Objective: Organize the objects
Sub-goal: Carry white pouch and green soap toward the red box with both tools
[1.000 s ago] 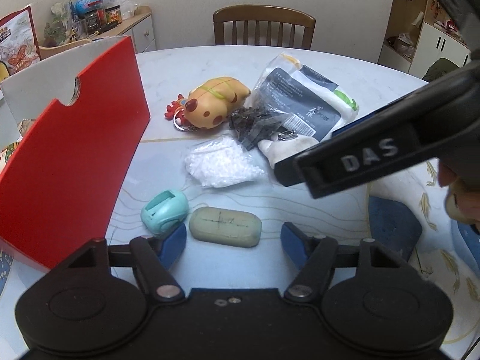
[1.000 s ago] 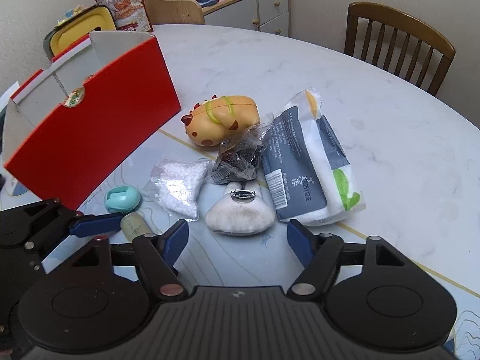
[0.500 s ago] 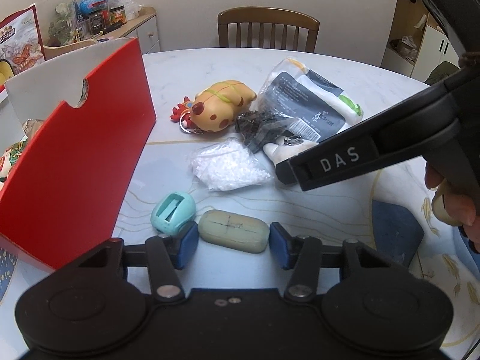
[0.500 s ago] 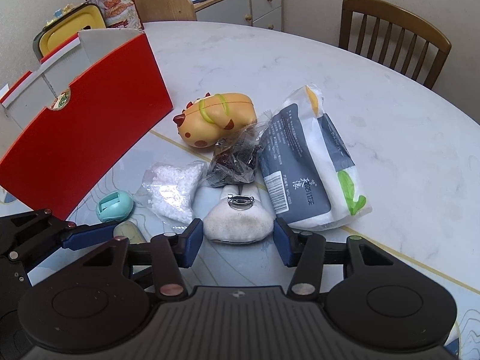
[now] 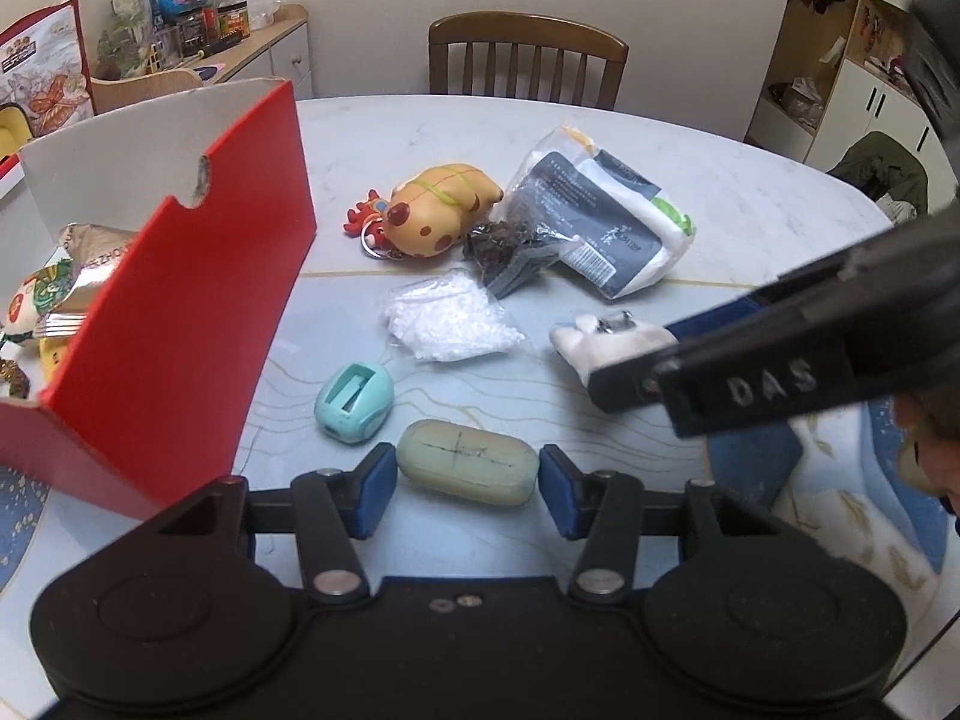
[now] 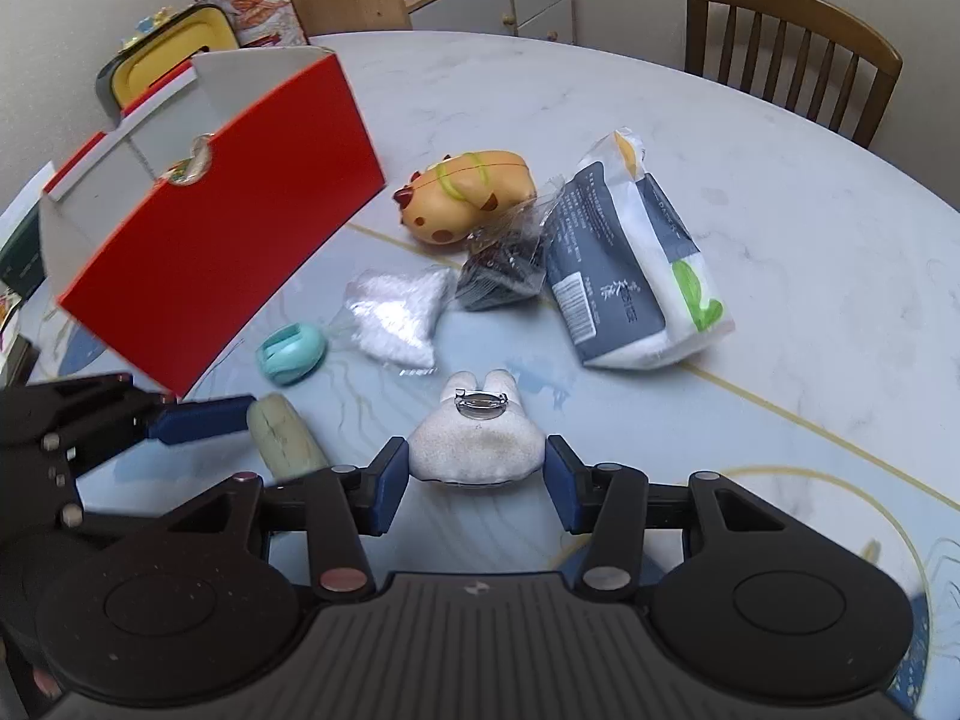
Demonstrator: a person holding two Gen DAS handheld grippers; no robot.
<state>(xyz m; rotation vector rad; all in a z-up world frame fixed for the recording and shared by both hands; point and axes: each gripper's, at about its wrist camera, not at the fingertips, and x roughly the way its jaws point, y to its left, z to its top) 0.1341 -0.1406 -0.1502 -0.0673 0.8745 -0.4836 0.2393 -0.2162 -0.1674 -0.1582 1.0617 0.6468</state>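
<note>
A pale green soap bar (image 5: pixel 467 469) sits between the blue pads of my left gripper (image 5: pixel 468 483), which is shut on it. My right gripper (image 6: pixel 477 483) is shut on a white bunny-shaped plush brooch (image 6: pixel 477 444) with a metal pin on top. In the left wrist view the plush brooch (image 5: pixel 600 333) shows at the tip of the right gripper's black arm. In the right wrist view the soap bar (image 6: pixel 285 435) lies against a blue left finger (image 6: pixel 198 420). A red open box (image 5: pixel 180 312) stands on the left and holds snack packets (image 5: pixel 60 276).
On the marble table (image 5: pixel 420 132) lie a teal plastic piece (image 5: pixel 354 402), a bag of white beads (image 5: pixel 450 318), a dark crinkly bag (image 5: pixel 510 252), a yellow spotted toy (image 5: pixel 441 216) and a grey-white package (image 5: pixel 600 222). A wooden chair (image 5: pixel 528 60) stands behind.
Both grippers went from open to shut, the left on the soap bar and the right on the plush brooch. Both now draw back from the other objects with these in hold.
</note>
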